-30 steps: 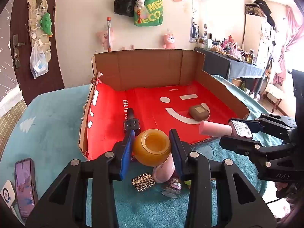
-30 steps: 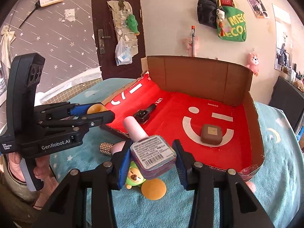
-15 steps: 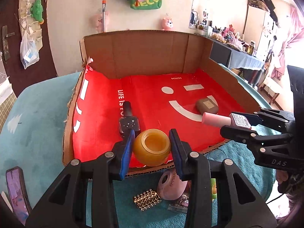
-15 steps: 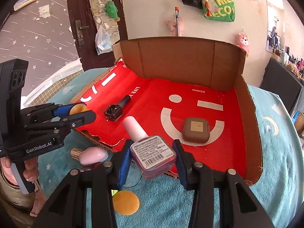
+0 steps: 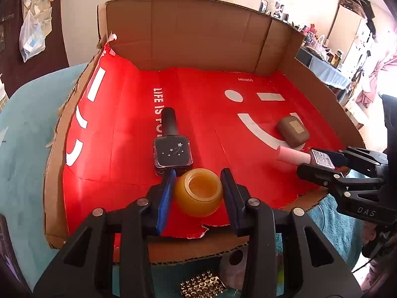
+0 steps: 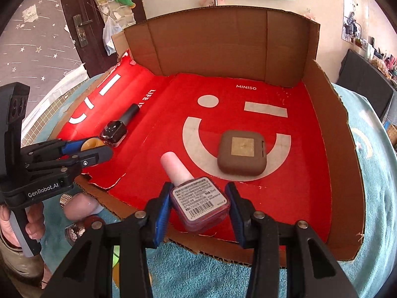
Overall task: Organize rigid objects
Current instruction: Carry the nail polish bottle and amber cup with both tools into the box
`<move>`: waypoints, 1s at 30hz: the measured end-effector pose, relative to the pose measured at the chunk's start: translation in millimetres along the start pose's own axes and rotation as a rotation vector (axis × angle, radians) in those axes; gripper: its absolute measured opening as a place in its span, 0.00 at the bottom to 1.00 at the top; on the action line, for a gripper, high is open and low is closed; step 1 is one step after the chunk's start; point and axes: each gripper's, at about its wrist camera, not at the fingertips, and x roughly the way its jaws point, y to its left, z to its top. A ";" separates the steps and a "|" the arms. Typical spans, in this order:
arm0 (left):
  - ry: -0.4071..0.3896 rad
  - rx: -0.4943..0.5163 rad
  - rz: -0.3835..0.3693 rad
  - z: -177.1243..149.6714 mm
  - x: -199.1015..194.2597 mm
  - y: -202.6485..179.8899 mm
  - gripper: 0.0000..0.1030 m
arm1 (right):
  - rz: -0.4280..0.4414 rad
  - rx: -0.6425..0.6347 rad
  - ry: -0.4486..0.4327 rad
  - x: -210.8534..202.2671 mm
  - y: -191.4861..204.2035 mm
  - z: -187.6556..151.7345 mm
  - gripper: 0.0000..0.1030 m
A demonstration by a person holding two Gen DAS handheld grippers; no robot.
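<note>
the left gripper (image 5: 197, 193) holds the yellow jar (image 5: 198, 192), the right gripper (image 6: 197, 202) holds the pink bottle (image 6: 196, 193); lower each gently onto the red tray (image 5: 119, 134) below, then let go.

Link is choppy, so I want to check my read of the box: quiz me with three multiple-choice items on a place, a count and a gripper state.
1. The brown case lies:
A on the white smile print
B outside the box
C on the black bottle

2. Things lying loose on the red box floor:
A none
B two
C five

3. The left gripper is:
A wide open, empty
B shut on the amber jar
C shut on a phone

Answers: A, it covers the smile's curve; B, only the case and the black bottle; B, both pads press the jar.
</note>
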 end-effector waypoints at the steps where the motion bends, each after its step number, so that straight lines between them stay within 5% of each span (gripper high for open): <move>1: 0.002 -0.002 0.006 -0.1 2.7 0.3 0.35 | -0.004 -0.001 0.003 1.6 0.1 0.4 0.44; 30: -0.014 -0.006 0.043 5.8 13.6 3.1 0.35 | -0.090 0.042 -0.015 21.1 -12.2 11.3 0.44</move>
